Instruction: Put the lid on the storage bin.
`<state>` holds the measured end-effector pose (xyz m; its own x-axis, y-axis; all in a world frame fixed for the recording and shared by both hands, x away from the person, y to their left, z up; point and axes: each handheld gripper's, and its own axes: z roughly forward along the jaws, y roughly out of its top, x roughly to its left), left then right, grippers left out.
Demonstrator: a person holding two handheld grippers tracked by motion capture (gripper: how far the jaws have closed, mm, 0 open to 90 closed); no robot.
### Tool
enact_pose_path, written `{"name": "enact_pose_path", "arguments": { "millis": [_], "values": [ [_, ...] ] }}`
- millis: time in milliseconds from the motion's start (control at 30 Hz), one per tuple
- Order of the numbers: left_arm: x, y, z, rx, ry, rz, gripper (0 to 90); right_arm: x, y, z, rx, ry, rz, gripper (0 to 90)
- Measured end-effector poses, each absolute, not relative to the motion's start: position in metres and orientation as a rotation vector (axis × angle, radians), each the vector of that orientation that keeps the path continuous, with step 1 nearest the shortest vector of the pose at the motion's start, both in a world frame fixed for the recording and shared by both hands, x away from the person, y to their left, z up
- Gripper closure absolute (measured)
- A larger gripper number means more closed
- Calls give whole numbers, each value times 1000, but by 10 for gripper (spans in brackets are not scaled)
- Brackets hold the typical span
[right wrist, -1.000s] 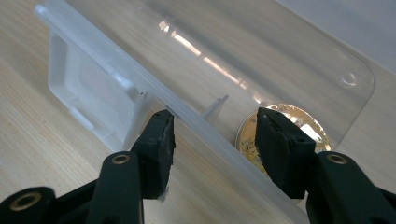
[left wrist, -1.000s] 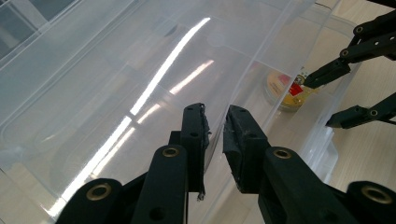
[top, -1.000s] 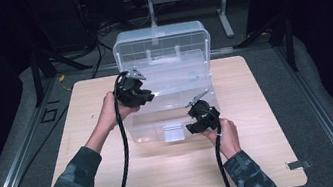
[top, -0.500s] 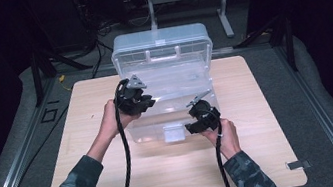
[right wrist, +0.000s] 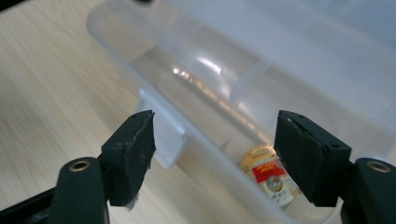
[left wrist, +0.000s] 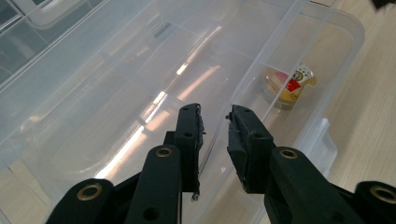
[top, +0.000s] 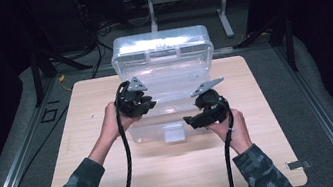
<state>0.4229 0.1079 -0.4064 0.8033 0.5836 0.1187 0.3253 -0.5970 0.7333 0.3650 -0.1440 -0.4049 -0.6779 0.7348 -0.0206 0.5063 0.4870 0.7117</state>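
Observation:
A clear plastic storage box (top: 171,75) stands on the wooden board, its lid (top: 161,48) raised at the back. In its front right compartment lies a small round tin (left wrist: 284,85) (right wrist: 266,176) with a red and yellow label. My left gripper (top: 148,105) (left wrist: 215,114) hovers over the box's left half. Its jaws have just opened a little to a narrow gap, in line with a divider wall (left wrist: 275,51); nothing is pressed. My right gripper (top: 190,120) (right wrist: 215,116) hangs above the box's front wall. Its jaws have just been opening and stand wide, with nothing between them.
A white latch tab (top: 173,133) (right wrist: 163,140) juts from the box's front wall. The wooden board (top: 280,121) has bare room left, right and in front of the box. Grey padding and metal rails (top: 332,113) ring the board. Cables trail from both grippers toward the person.
My right gripper has risen above the box's front edge and its jaws stand wider. The left gripper has hardly moved.

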Motion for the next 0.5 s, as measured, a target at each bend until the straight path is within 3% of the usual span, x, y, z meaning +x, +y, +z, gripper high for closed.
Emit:
{"name": "enact_pose_path", "arguments": {
  "millis": [300,433,500],
  "values": [
    [420,108,-408,2248,676,460,715,409,-147,-363,1037,2330,1094,380],
    [418,108,-410,2244,691,451,706,424,-143,-362,1061,2317,1085,533],
    [417,107,-409,2248,690,456,696,430,-142,-364,1075,2315,1094,564]
  ]
}}
